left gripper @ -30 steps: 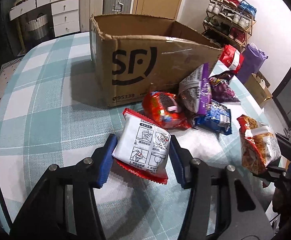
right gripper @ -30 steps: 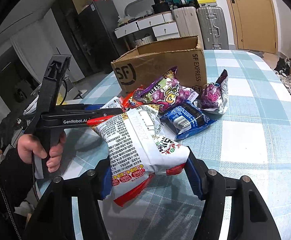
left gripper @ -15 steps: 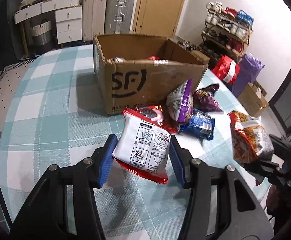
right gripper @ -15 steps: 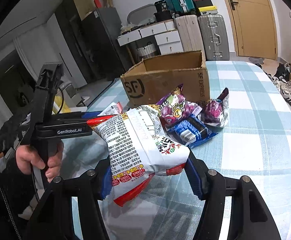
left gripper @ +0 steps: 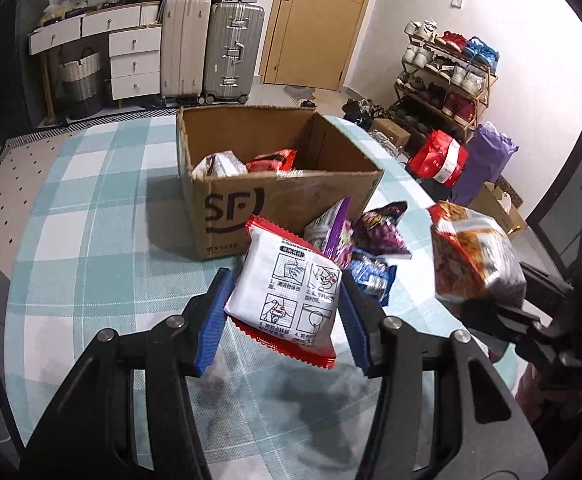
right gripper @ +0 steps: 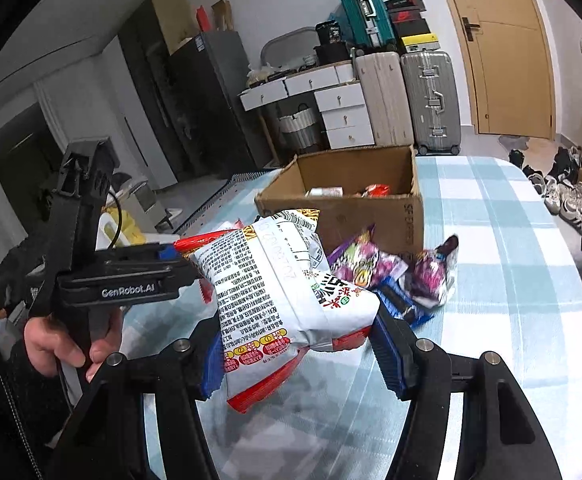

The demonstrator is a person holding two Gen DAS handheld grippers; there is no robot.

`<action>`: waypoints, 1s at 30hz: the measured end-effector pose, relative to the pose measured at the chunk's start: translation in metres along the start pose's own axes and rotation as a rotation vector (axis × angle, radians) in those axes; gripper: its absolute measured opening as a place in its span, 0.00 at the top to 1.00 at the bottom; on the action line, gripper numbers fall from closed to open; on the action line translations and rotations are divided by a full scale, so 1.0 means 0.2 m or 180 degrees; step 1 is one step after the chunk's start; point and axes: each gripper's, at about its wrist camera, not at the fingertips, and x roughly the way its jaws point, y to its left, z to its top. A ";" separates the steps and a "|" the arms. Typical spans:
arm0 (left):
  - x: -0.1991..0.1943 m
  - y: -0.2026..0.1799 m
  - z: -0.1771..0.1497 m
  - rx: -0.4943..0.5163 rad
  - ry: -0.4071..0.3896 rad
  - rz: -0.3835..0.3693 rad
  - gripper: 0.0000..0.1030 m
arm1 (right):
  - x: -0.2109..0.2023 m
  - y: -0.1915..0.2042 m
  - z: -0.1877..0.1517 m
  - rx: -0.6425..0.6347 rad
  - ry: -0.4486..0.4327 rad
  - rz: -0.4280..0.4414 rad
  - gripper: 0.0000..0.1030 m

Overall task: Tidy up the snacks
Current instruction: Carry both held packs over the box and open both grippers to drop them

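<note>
Here both grippers' fingers (left gripper: 215, 316) clamp snack packets (left gripper: 287, 296) above the table (left gripper: 91, 240)

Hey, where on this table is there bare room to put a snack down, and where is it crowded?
The checked tablecloth lies bare to the left of the cardboard box, and bare along the table's right side beyond the box in the right wrist view. It is crowded just in front of the box, where the purple packets and the blue packet are piled.
</note>
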 end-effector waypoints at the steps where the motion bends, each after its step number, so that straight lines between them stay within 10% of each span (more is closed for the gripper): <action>1: 0.00 0.00 0.02 -0.0003 -0.0015 -0.0009 0.52 | 0.00 -0.01 0.02 0.0050 0.0002 0.0016 0.39; 30: 0.23 0.06 0.70 -0.0043 0.0063 -0.0129 0.52 | 0.26 -0.13 0.62 -0.0050 -0.0048 -0.0002 0.39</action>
